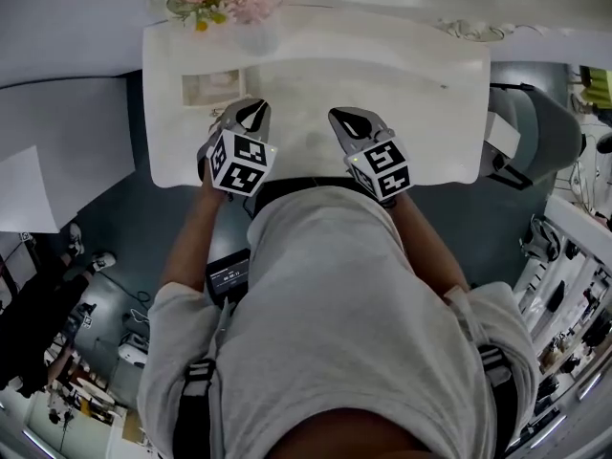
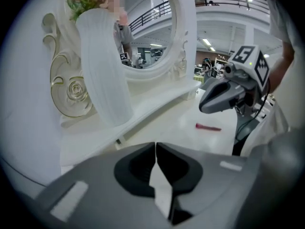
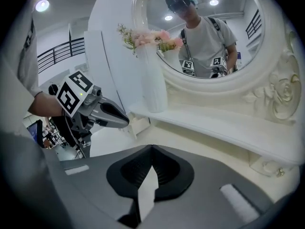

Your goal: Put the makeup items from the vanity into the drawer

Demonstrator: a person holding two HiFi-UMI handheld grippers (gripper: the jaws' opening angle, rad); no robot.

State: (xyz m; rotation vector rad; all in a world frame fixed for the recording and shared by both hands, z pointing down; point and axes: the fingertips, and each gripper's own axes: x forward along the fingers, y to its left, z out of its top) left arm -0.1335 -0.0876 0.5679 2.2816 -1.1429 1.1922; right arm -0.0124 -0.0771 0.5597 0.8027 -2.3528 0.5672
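Here, the only clear makeup item is a slim red stick, perhaps a lip pencil, lying flat on the white tabletop towards its right side, well apart from everything else. It looks light and stiff, and being thin and rounded it would likely roll or skid if nudged. The surest hold is probably across its middle, with the jaws straddling its width.

A flat pale case, possibly a palette, lies at the back left of the tabletop, near a tall white ribbed vase of pink flowers. It seems rigid and shallow, best taken by its long edges.

The left gripper and right gripper hover side by side over the front edge of the tabletop. Both have their jaws together, with nothing between them.

The middle of the tabletop is bare, giving open room to reach. A raised shelf under the round mirror bounds the back, and the vase could tip if brushed. The drawer cannot be made out in any view.
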